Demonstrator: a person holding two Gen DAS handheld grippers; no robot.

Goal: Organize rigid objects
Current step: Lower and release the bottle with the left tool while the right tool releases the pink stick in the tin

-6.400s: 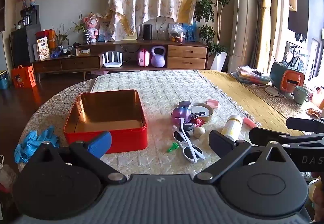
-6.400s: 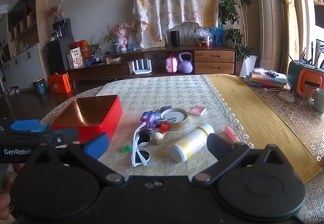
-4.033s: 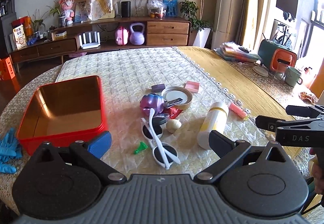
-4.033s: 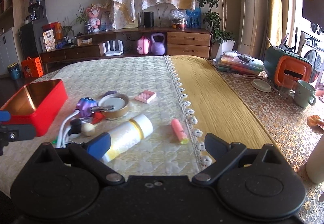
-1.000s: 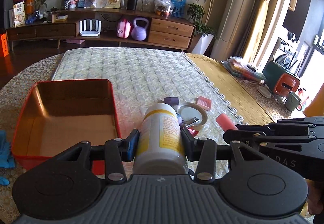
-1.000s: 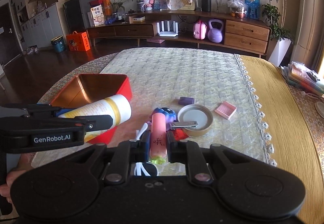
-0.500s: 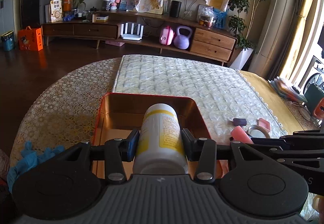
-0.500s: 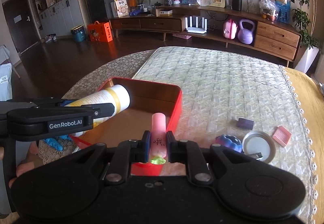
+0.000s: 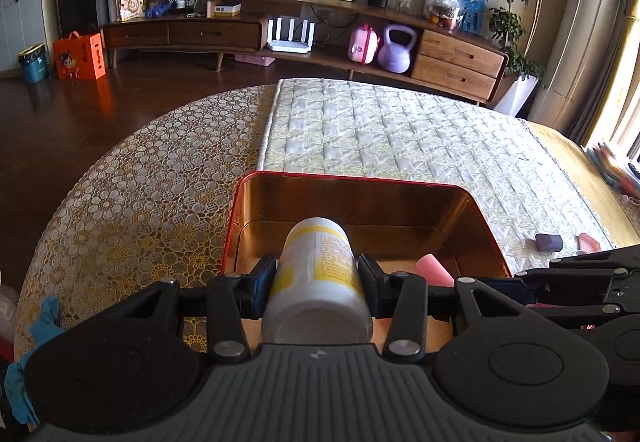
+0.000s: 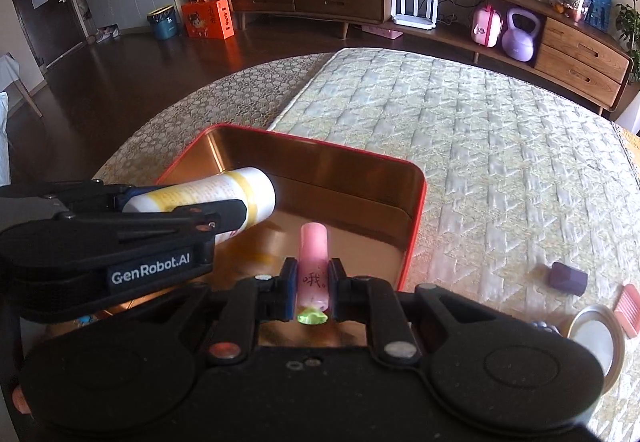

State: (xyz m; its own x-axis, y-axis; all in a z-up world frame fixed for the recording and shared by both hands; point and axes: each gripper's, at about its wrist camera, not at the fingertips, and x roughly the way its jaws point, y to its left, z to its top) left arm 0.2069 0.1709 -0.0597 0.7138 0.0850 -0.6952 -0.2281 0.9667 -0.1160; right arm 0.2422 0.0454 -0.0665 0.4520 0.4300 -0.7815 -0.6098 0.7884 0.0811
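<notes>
Shift: a second ago you were over the clutter; both loads now hang above the red tin [image 9: 476,210].
Left gripper [image 9: 316,282]: pinching the white-and-yellow bottle [image 9: 316,266].
Right gripper [image 10: 313,288]: clamping the pink tube [image 10: 313,262].
Meaning: lower and release.

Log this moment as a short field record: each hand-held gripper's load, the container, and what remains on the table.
left hand-held gripper: shut on the white and yellow bottle, held over the tin
right hand-held gripper: shut on the pink tube, also over the tin
container: red tin, open, copper-coloured inside, nothing lying in it that shows
left on table: purple block, pink ridged piece, round tape roll
</notes>
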